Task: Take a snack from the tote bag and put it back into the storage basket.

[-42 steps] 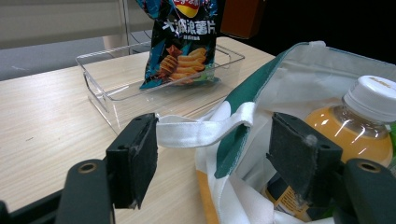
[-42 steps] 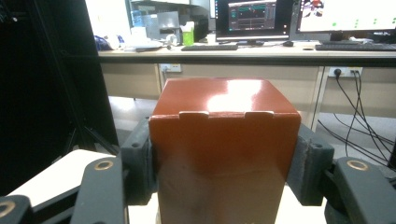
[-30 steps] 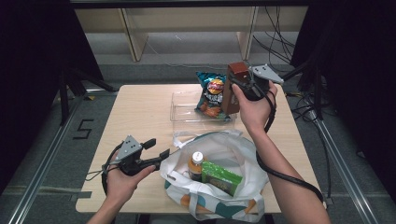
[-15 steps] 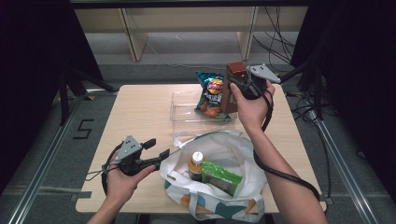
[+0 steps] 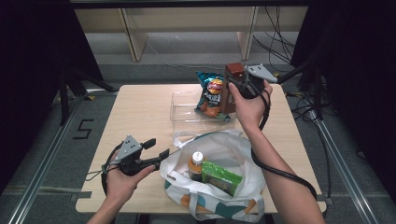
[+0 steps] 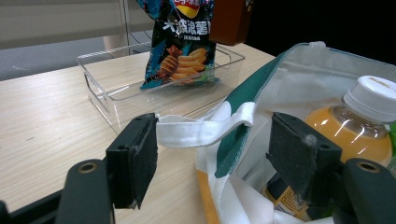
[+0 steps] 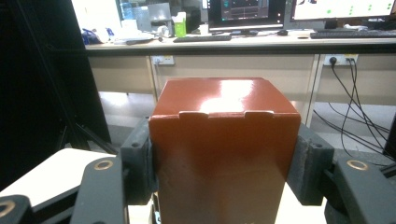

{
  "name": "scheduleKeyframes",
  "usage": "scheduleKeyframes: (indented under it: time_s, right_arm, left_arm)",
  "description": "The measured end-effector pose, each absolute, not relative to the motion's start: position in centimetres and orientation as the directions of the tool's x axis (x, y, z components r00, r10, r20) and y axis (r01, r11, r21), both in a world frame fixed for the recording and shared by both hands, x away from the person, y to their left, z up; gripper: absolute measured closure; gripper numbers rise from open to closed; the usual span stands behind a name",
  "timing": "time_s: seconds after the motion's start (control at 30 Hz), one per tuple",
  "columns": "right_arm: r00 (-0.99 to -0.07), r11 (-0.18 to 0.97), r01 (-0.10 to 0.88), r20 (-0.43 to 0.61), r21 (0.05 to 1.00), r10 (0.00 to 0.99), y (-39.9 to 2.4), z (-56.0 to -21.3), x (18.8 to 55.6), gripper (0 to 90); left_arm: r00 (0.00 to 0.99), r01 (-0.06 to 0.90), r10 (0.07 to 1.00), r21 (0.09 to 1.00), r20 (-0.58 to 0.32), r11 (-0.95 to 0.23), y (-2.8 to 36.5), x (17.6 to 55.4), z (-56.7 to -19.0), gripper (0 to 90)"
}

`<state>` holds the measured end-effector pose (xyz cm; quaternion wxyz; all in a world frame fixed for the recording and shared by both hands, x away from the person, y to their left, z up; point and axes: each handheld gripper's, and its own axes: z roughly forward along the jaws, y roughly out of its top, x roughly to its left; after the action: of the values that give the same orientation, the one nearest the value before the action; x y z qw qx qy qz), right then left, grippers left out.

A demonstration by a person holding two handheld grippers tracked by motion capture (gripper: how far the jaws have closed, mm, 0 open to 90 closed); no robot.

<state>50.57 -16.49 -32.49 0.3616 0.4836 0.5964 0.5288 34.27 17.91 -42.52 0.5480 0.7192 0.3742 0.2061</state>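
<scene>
A brown carton [image 5: 229, 100] [image 7: 224, 140] hangs upright over the far right end of a clear plastic tray [image 5: 180, 116], and my right gripper [image 5: 237, 83] [image 7: 224, 161] is shut on its sides. A dark chips bag [image 5: 212, 93] [image 6: 182, 42] stands in the tray just left of the carton [image 6: 229, 21]. My left gripper [image 5: 156, 150] [image 6: 210, 149] stands open at the left edge of a white and green tote bag [image 5: 224, 144]. The bag's white handle strap [image 6: 201, 130] lies loose between its jaws.
Inside the tote sit an orange drink bottle [image 5: 197, 163] [image 6: 359, 121] with a white cap and a green box [image 5: 221, 176]. The tray's near wall [image 6: 100, 86] rises between the tote and the chips. Bare tabletop [image 5: 135, 112] spreads to the left.
</scene>
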Motion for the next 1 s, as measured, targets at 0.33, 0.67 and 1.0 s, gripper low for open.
scheduleKeyframes:
  time_s: [0.33, 0.67, 1.0]
  right_arm:
    - [-0.255, -0.035, 0.207, 0.088, 0.978, 0.963, -16.2, -32.8, 50.9, 39.0]
    - [-0.25, -0.033, 0.216, 0.088, 0.976, 0.964, -16.1, -33.2, 51.3, 39.0]
    - [-0.259, -0.018, 0.213, 0.075, 0.977, 0.963, -15.9, -33.3, 51.7, 39.0]
  left_arm:
    - [0.635, 0.312, 0.764, 0.942, -0.112, -0.121, 17.9, 34.3, -42.5, 32.3]
    - [0.636, 0.313, 0.763, 0.942, -0.114, -0.12, 17.9, 34.3, -42.5, 32.3]
    - [0.637, 0.312, 0.763, 0.942, -0.114, -0.12, 17.9, 34.3, -42.5, 32.3]
